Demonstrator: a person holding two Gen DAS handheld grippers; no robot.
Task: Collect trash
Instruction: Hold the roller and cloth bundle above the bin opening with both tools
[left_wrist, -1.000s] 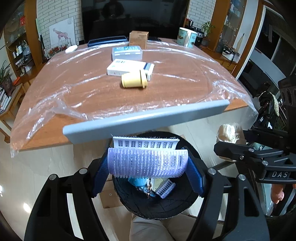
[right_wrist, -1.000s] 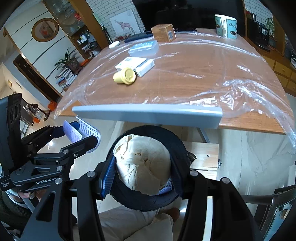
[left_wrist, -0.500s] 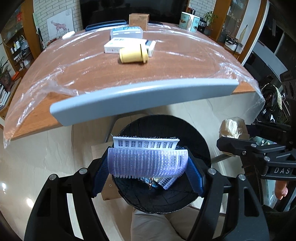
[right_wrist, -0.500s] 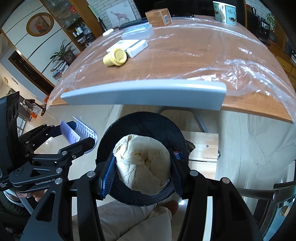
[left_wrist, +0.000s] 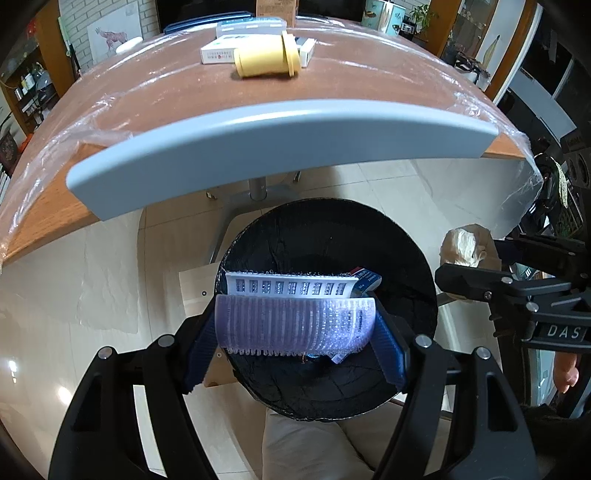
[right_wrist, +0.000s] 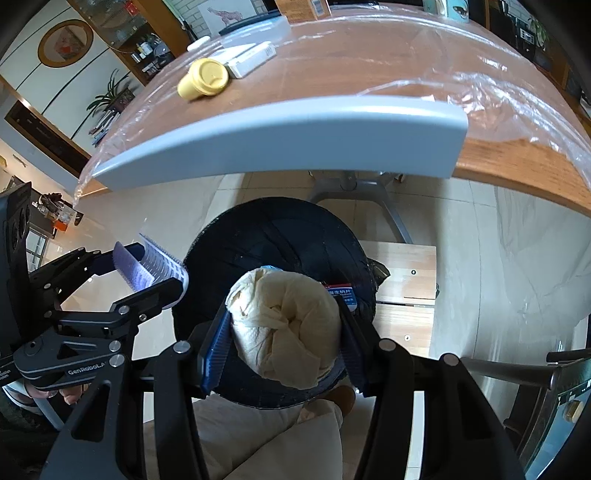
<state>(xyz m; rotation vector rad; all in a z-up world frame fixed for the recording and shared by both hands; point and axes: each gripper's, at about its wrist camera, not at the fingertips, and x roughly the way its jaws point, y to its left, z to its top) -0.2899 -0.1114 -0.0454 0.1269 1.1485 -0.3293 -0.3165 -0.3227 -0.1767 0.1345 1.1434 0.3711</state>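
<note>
hanging over the black-lined bin (left_wrist: 406, 266), a bent blister pack (left_wrist: 295, 325) sits clenched in the left claw (left_wrist: 295, 328); the right claw (right_wrist: 284, 328) grips a crumpled paper wad (right_wrist: 284, 325) above the same bin. dropping seems the step in hand: next, both claws should release. a yellow cup (left_wrist: 266, 55) waits on the desk (left_wrist: 332, 85).

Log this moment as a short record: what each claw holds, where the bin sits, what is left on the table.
left claw: shut on blister pack, above the bin
right claw: shut on paper wad, above the bin
bin: black-lined, on the floor below the table edge; a red and blue box inside
table: wood under clear plastic sheet
on table: yellow cup on its side, white boxes behind it
</note>
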